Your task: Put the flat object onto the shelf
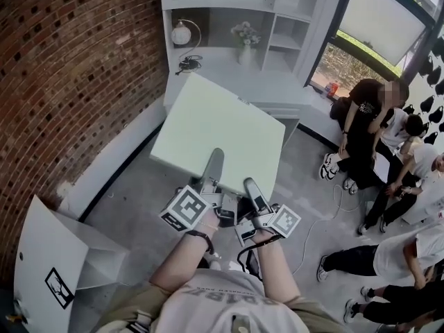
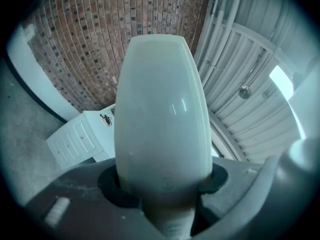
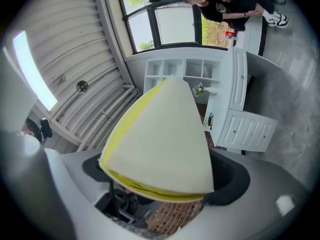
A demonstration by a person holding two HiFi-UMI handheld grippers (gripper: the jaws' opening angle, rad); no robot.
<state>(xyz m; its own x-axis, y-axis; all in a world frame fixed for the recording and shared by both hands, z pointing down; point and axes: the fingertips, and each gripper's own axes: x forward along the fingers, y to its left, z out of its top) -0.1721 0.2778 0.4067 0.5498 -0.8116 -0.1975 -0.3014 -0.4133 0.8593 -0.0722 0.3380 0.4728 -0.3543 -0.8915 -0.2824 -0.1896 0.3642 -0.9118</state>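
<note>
Head view looks down on the flat board (image 1: 211,120), a pale square sheet I hold up above the floor (image 1: 132,200), in front of the white shelf unit (image 1: 274,9) at the far side. My left claw (image 1: 216,157) is clamped on the board's near edge, its top jaw lying flat across it. My right claw (image 1: 248,183) sits just beside it at the same edge, jaws wide apart and pressing nothing. The unit's wide bay holds a round lamp (image 1: 181,33) and a vase of flowers (image 1: 245,47). A brick wall (image 1: 69,68) runs along the left, a low white cabinet (image 1: 66,252) stands near left, and people (image 1: 378,134) sit along the right. Floor shows on either side of the board.
</note>
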